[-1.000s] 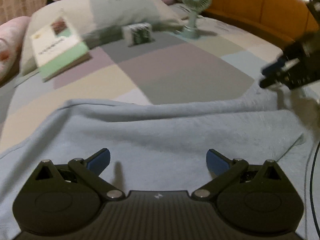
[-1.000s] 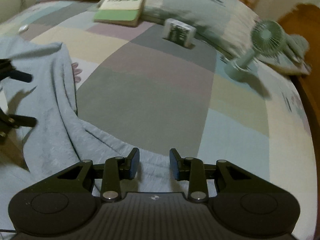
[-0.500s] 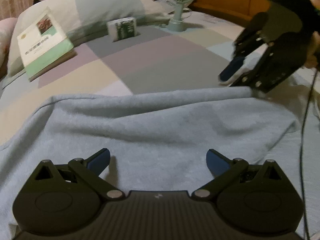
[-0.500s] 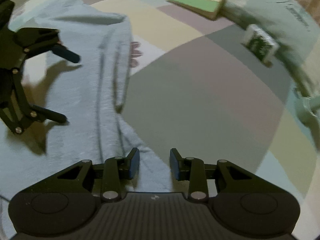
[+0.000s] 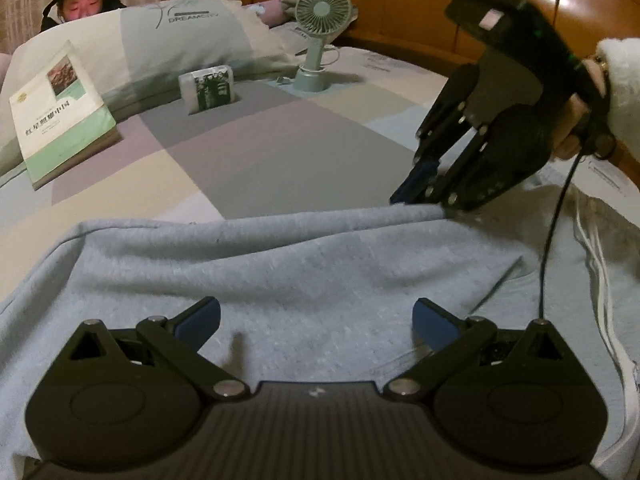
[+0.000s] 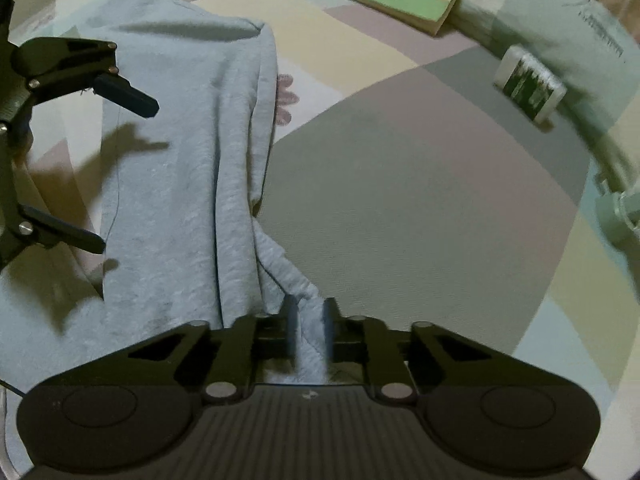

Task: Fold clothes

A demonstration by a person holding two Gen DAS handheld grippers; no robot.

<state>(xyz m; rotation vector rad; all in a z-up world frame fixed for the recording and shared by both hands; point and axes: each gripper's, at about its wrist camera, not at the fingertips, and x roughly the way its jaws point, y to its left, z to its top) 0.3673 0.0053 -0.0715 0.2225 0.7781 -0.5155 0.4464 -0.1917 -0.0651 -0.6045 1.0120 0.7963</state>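
One pale blue garment (image 5: 304,264) lies spread on the patchwork bed (image 5: 280,148), the only piece of clothing plainly in view, and both tools are set along its far edge, most likely to carry that edge over in a fold. On the left, the left gripper (image 5: 316,320) hovers low over the cloth with its jaws spread wide and nothing between them, so it looks poised to pinch its own side of the edge. Further right, the right gripper (image 6: 308,328) has just been closing its jaws and now pinches a bunched fold of the blue fabric at the garment's corner; in the left wrist view its tips sit right at the cloth's edge. Beyond the garment, well apart from it, are one green-covered book (image 5: 60,116), one small printed packet (image 5: 208,88), one desk fan (image 5: 320,36) and one large pillow (image 5: 160,40), with a person behind it.
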